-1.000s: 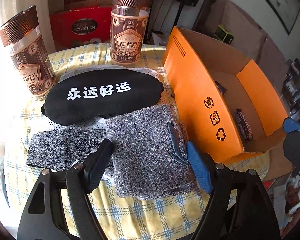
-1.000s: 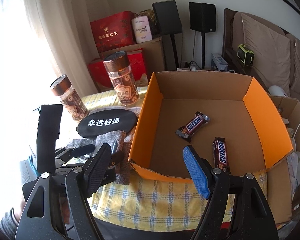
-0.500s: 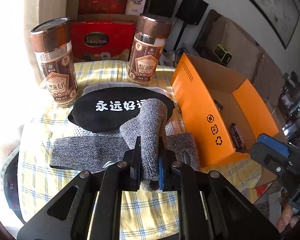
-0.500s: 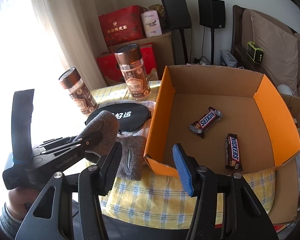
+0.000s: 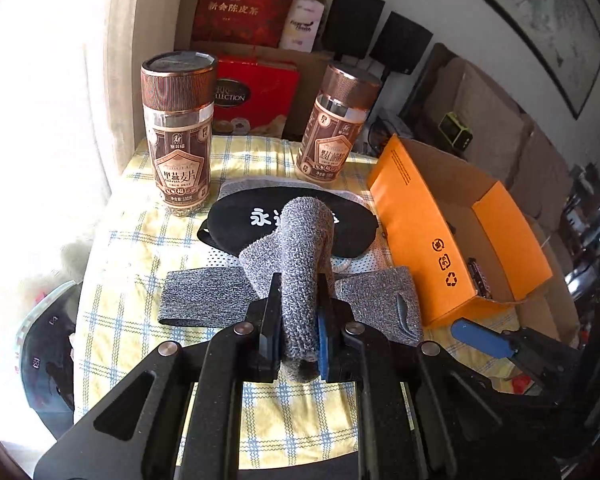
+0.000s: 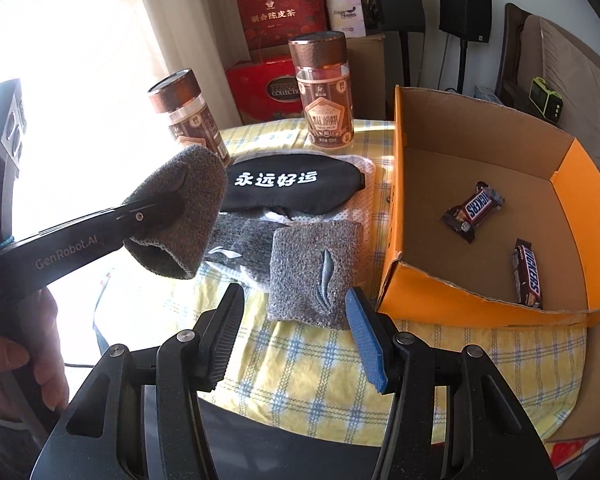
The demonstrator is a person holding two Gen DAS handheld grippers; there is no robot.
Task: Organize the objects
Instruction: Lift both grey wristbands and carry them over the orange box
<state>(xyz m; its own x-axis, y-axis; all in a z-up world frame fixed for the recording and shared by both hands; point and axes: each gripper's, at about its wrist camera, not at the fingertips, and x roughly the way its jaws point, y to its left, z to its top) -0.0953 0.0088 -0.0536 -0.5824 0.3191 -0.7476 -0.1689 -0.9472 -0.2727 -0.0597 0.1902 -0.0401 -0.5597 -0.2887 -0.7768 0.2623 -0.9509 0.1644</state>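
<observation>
Snickers bars (image 6: 476,211) in orange box (image 6: 412,288)

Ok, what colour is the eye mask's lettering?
White, on the black eye mask; clearest in the right wrist view.

Living room: sofa (image 6: 572,76), speakers (image 6: 465,10).

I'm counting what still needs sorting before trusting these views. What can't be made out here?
- Left wrist view: the snack bars in the orange box are mostly hidden by its near wall.
- Both views: the white mesh cloth is largely covered by the sleep mask.
- Right wrist view: the left jar is washed out by window glare.
</observation>
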